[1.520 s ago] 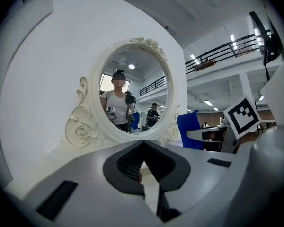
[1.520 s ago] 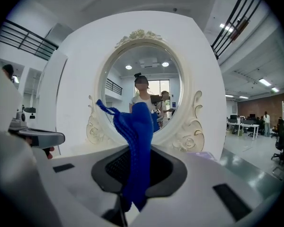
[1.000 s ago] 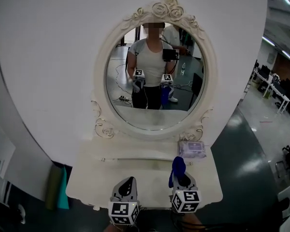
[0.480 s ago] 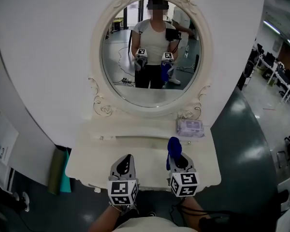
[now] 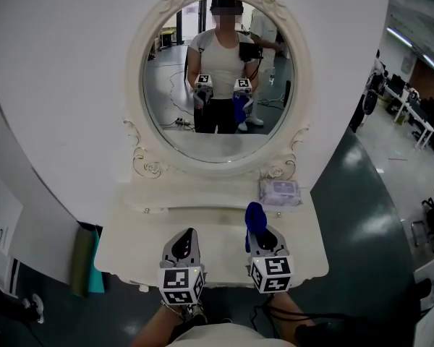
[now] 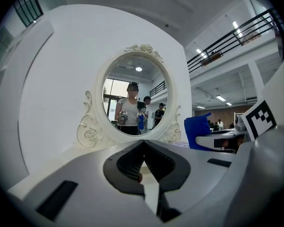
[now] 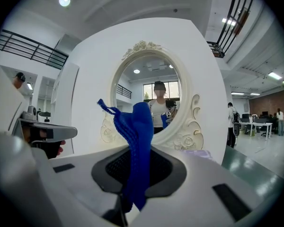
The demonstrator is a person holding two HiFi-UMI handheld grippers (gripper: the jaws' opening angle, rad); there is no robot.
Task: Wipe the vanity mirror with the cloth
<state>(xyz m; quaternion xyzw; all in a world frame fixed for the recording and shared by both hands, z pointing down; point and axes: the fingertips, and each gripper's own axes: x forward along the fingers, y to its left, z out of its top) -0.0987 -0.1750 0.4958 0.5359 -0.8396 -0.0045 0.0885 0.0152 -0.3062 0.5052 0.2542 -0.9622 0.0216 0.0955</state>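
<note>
Clearly the blue cloth (image 7: 137, 126) is soft, light and floppy, so a pinch on a bunched fold should suit it. It stands up at lower centre of the head view, clamped in the right gripper (image 5: 260, 233), apart from the mirror (image 5: 218, 78). The left gripper (image 6: 143, 148), lower left, has its jaws together on nothing.

Clear lane running up to vanity mirror (image 5: 217, 85)
A wipes packet (image 5: 280, 191) is sitting right of centre on the tabletop (image 5: 137, 241), beside the open middle.
</note>
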